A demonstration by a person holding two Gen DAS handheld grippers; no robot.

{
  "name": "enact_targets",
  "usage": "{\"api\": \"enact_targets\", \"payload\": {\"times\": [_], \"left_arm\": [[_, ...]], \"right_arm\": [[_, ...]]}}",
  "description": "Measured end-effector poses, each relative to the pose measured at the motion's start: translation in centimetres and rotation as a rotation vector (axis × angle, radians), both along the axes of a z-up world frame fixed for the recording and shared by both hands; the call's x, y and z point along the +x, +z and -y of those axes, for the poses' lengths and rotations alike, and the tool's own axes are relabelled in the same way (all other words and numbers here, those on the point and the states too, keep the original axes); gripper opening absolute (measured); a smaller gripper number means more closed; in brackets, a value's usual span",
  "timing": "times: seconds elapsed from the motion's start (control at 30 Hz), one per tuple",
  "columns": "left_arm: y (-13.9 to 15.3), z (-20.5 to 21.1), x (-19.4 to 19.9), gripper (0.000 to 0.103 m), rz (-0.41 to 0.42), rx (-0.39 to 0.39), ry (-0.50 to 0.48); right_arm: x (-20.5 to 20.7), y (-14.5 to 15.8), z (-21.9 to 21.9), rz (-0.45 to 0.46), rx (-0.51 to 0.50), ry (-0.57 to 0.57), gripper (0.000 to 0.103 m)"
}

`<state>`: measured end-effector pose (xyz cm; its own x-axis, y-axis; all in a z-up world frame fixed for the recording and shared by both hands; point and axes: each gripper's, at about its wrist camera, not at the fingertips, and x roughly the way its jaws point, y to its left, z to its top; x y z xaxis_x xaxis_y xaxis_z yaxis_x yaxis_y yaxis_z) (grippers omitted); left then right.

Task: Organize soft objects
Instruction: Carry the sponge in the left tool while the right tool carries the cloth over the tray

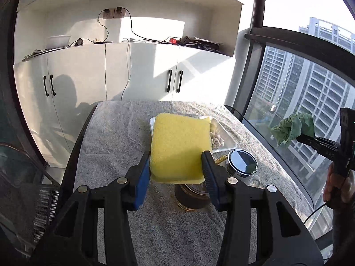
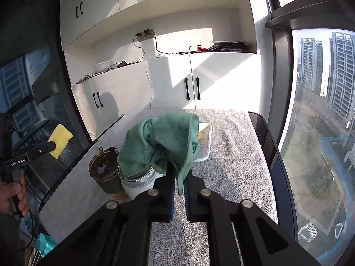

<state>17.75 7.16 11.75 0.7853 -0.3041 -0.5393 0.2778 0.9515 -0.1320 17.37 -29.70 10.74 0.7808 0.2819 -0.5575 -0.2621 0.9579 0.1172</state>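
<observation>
Already both soft things are hanging in the air above the table (image 1: 115,133), so the main risk is dropping one onto the crockery underneath. The yellow sponge (image 1: 179,146) is sitting directly over a brown glass jar (image 1: 190,199), with a lidded white mug (image 1: 243,166) just beside it; if the left gripper (image 1: 176,170) is squeezing only the sponge's near edge, the foam could be working loose and falling onto the jar or into the white tray (image 1: 224,139) beyond, which is holding some small pale pieces that I cannot identify. The green cloth (image 2: 162,141) is drooping in loose folds over the mug's rim, and a trailing corner could be snagging the mug or the jar's straw and tipping them as the hand is travelling.

The left gripper is standing partly open, its blue pads pressing on both sides of the sponge and holding it clear of the table. The right gripper (image 2: 179,177) is closed almost completely, its jaws pinching a thin fold of the cloth, with a short tail hanging down between them. Seen from the left wrist, the cloth is bunching at the tip of that gripper, against the window and well apart from the sponge.
</observation>
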Motion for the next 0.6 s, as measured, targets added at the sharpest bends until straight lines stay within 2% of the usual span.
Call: {"api": "enact_targets", "payload": {"times": [0.13, 0.3, 0.47, 0.6], "left_arm": [[0.6, 0.8, 7.1, 0.043, -0.028, 0.041, -0.038], [-1.4, 3.0, 14.6, 0.043, -0.077, 0.085, -0.085], [-5.5, 5.3, 20.8, 0.043, -0.169, 0.102, -0.138], [-8.6, 6.8, 23.5, 0.043, -0.204, 0.112, -0.175]], "right_arm": [[6.5, 0.8, -0.3, -0.020, -0.044, 0.016, 0.008], [14.8, -0.5, -1.5, -0.087, -0.102, 0.029, 0.008], [21.3, -5.5, -2.4, -0.206, -0.120, 0.041, 0.009], [23.7, -10.0, -3.4, -0.270, -0.153, 0.053, 0.009]]}}
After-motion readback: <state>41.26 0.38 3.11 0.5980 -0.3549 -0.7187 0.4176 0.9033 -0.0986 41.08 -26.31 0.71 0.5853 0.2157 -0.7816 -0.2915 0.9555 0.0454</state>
